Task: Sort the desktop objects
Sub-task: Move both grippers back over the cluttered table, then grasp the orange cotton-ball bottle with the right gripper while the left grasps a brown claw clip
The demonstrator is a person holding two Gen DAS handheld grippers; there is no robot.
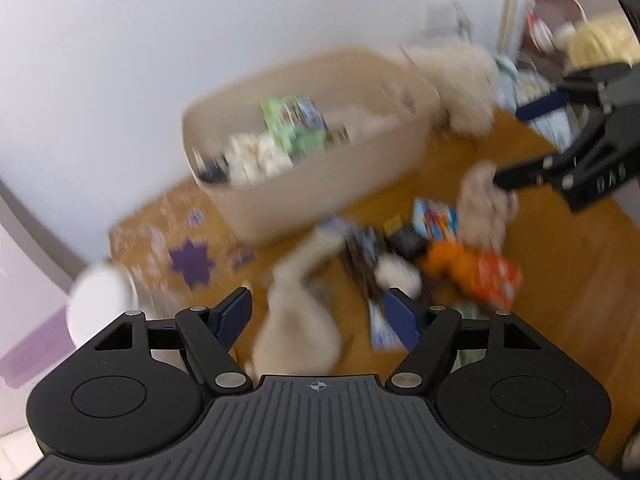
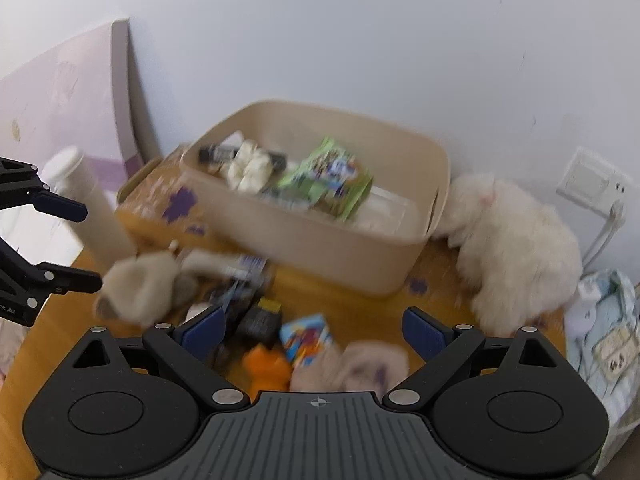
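Overhead, both claws gape empty above a cluttered wooden desk (image 2: pixel 352 292) by the white wall (image 2: pixel 360 40)

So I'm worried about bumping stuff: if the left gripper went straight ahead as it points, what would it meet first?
Probably the beige plush lying between the open fingers of the left gripper, before the bin behind it. The blur makes depth uncertain.

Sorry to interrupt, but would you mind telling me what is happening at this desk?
A person with two handheld grippers is sorting desk clutter into a beige bin. The left gripper and right gripper both hang open and empty over a pile of plush toys, small boxes and an orange toy. The bin already holds a green box.
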